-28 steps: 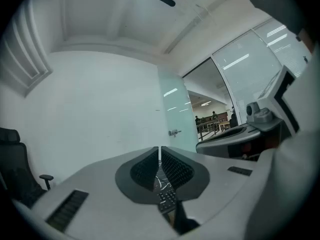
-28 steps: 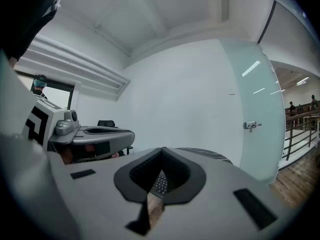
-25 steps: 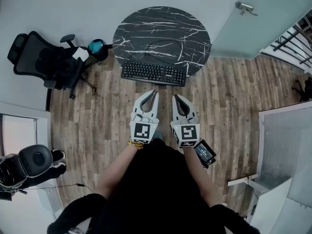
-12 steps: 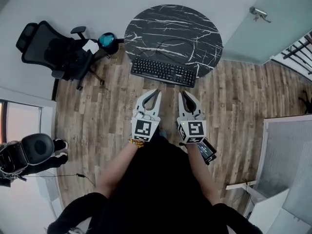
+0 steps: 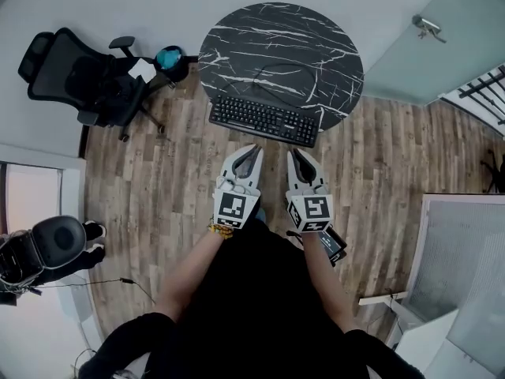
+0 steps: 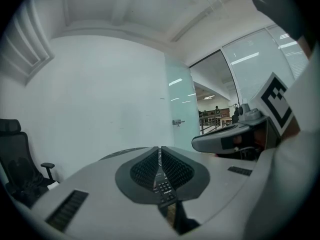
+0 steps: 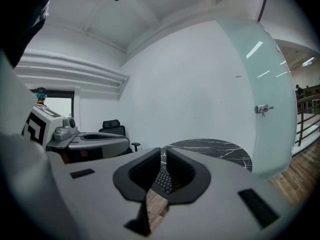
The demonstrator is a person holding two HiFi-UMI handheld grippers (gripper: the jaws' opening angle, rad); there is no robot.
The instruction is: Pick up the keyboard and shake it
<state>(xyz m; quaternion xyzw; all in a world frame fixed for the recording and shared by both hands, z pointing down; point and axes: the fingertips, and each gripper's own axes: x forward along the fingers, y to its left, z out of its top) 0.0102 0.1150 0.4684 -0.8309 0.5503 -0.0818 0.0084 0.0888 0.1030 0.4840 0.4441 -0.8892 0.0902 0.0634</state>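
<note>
A black keyboard (image 5: 263, 120) lies along the near edge of a round black marble table (image 5: 281, 50). Both grippers hover side by side above the wooden floor, short of the table and pointing at the keyboard. My left gripper (image 5: 254, 148) is shut and holds nothing. My right gripper (image 5: 293, 153) is shut and empty too. Through the narrow slit between the jaws, a strip of keyboard (image 6: 164, 190) shows in the left gripper view, and another strip of the keyboard (image 7: 163, 179) shows in the right gripper view.
A black office chair (image 5: 87, 81) stands left of the table, with a teal object (image 5: 167, 58) beside it. A frosted glass door (image 5: 430, 38) is at the right. A white cabinet (image 5: 461, 251) stands at the lower right, equipment (image 5: 43, 255) at the lower left.
The view has shifted, so the table and keyboard sit a little further right in the picture. Both grippers stay shut and keep their place in front of the body.
</note>
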